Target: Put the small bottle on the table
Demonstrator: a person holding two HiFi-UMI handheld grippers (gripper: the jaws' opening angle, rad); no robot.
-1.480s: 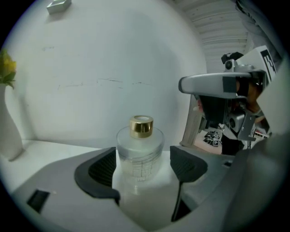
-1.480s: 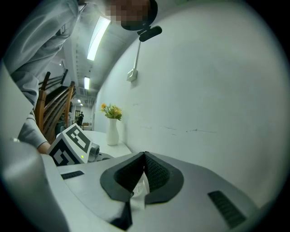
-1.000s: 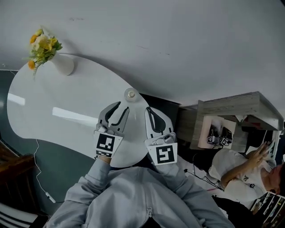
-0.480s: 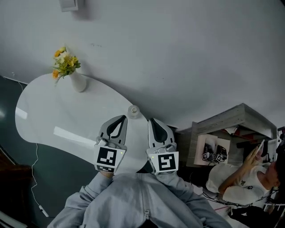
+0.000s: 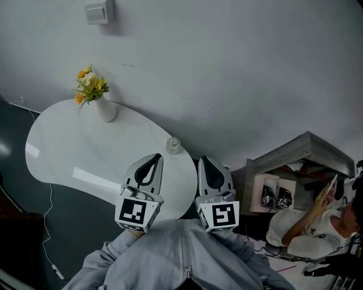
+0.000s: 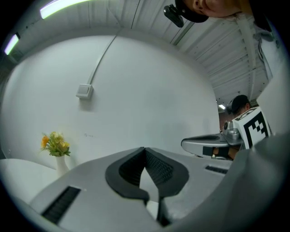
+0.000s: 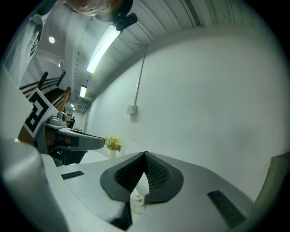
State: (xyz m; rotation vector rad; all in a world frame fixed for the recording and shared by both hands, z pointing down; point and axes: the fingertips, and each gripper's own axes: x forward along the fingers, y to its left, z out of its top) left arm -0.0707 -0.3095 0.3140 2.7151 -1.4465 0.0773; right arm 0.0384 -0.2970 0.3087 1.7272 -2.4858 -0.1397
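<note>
The small clear bottle (image 5: 173, 145) stands upright by itself on the white oval table (image 5: 85, 153), near its right end. Both grippers hang back from it, over the table's near edge, and touch nothing. My left gripper (image 5: 156, 157) is shut and empty, its dark pads meeting at the tips in the left gripper view (image 6: 145, 150). My right gripper (image 5: 205, 161) is also shut and empty (image 7: 145, 154). In the right gripper view, the bottle (image 7: 137, 202) shows below and beyond the closed pads, not between them.
A white vase of yellow flowers (image 5: 104, 107) stands at the table's far left end. A switch box (image 5: 96, 11) is on the white wall. To the right are a grey shelf unit (image 5: 295, 153) and a seated person (image 5: 309, 226). A thin cable (image 5: 51, 226) lies on the dark floor.
The left gripper's jaws, open beside the bottle a second ago, are now shut. Both grippers have risen and drawn back from the bottle, which stays on the table.
</note>
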